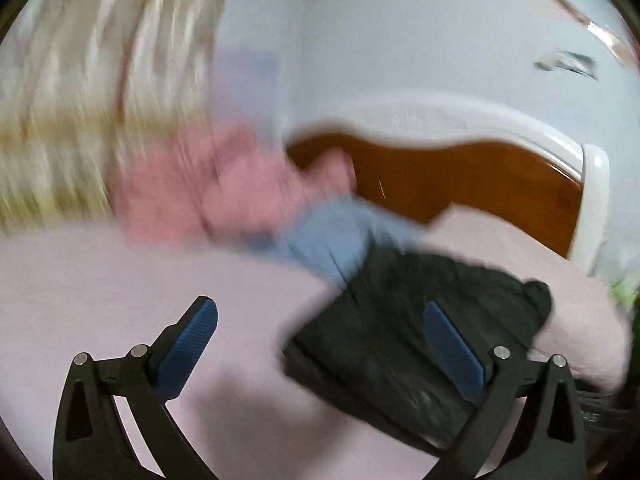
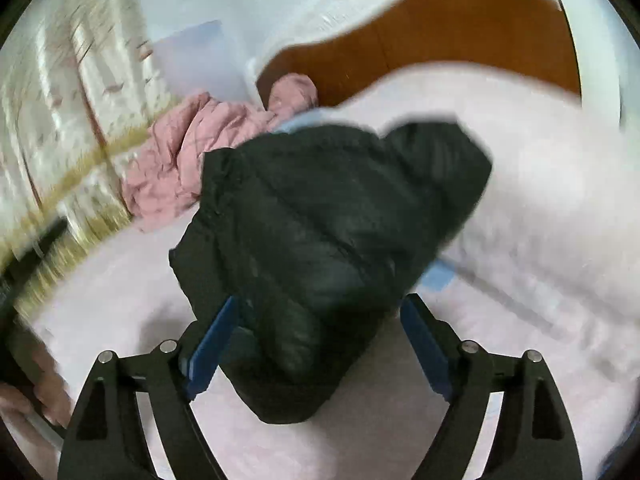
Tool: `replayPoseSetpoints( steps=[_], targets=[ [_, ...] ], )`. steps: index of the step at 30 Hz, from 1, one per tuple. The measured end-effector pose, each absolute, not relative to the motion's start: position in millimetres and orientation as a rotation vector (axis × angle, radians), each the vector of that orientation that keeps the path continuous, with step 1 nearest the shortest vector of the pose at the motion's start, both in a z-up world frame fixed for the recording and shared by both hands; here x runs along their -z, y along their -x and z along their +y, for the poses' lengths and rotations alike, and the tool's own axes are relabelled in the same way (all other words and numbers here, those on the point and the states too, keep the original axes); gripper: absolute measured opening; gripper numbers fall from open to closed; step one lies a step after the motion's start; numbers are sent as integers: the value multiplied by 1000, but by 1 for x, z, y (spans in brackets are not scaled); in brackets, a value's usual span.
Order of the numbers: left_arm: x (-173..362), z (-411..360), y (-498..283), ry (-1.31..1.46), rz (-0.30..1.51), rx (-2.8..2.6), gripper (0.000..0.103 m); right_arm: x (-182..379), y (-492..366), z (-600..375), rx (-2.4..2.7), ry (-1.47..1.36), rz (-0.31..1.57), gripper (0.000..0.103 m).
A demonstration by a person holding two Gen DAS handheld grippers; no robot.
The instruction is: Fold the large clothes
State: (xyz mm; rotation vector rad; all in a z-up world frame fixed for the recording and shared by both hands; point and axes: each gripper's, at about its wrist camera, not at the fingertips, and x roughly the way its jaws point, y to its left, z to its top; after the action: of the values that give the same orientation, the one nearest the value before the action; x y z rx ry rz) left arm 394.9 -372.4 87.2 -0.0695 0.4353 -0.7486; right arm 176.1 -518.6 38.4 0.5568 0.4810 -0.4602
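Observation:
A black puffer jacket (image 2: 328, 232) lies bunched on a pale pink bed cover (image 2: 540, 208). In the right wrist view my right gripper (image 2: 320, 344) is open, its blue pads on either side of the jacket's near end, not clamped. In the left wrist view the jacket (image 1: 400, 320) lies to the right, partly behind the right finger. My left gripper (image 1: 324, 344) is wide open and empty over the pink cover (image 1: 120, 300). Both views are blurred by motion.
A crumpled pink jacket (image 2: 188, 160) and a light blue garment (image 1: 332, 236) lie at the far side of the bed. A brown wooden headboard (image 2: 460, 28) with a white frame stands behind. A pale curtain (image 1: 80, 80) hangs at the left.

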Motion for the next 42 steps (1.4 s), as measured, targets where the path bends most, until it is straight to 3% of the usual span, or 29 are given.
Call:
replayPoseSetpoints(
  steps=[3,5,10,12,13,14,15,17,18,20,24,28,30,32,38,41,42],
  targets=[
    [-33,-384,-449,353,735,843,103,-23,-185,-536,408,-635,492,85],
    [-1,-391,-472,478,843,825,103,-15,-191,-540,425,-614,502,85],
    [51,-414,-509,582,983,825,103,0,-211,-549,412,-614,531,85],
    [49,-418,-511,580,952,845,103,4,-216,-556,382,-639,529,85],
    [46,-421,-508,580,934,891,103,7,-221,-559,361,-658,529,83],
    [45,-425,-506,575,922,937,100,11,-225,-561,342,-679,532,72],
    [44,-428,-504,549,909,935,75,14,-228,-563,337,-693,532,64],
    [42,-428,-498,530,881,952,36,16,-233,-560,326,-698,513,50],
    [35,-422,-492,534,839,960,25,13,-235,-555,330,-664,504,46],
    [14,-415,-478,478,758,970,20,3,-234,-540,344,-572,499,43],
    [-24,-400,-462,357,672,946,20,-15,-226,-521,304,-578,491,44],
    [-15,-403,-460,213,674,862,21,-2,-245,-509,333,-518,621,53],
    [5,-410,-464,96,685,786,21,0,-251,-504,365,-449,640,67],
    [13,-397,-467,176,683,783,21,-6,-250,-495,428,-356,629,73],
    [-12,-401,-472,118,672,774,19,-12,-241,-494,386,-391,592,73],
    [-39,-386,-478,245,618,797,17,-14,-237,-501,273,-482,564,59],
    [-45,-383,-481,252,627,784,17,-17,-236,-499,259,-478,545,59]
  ],
)
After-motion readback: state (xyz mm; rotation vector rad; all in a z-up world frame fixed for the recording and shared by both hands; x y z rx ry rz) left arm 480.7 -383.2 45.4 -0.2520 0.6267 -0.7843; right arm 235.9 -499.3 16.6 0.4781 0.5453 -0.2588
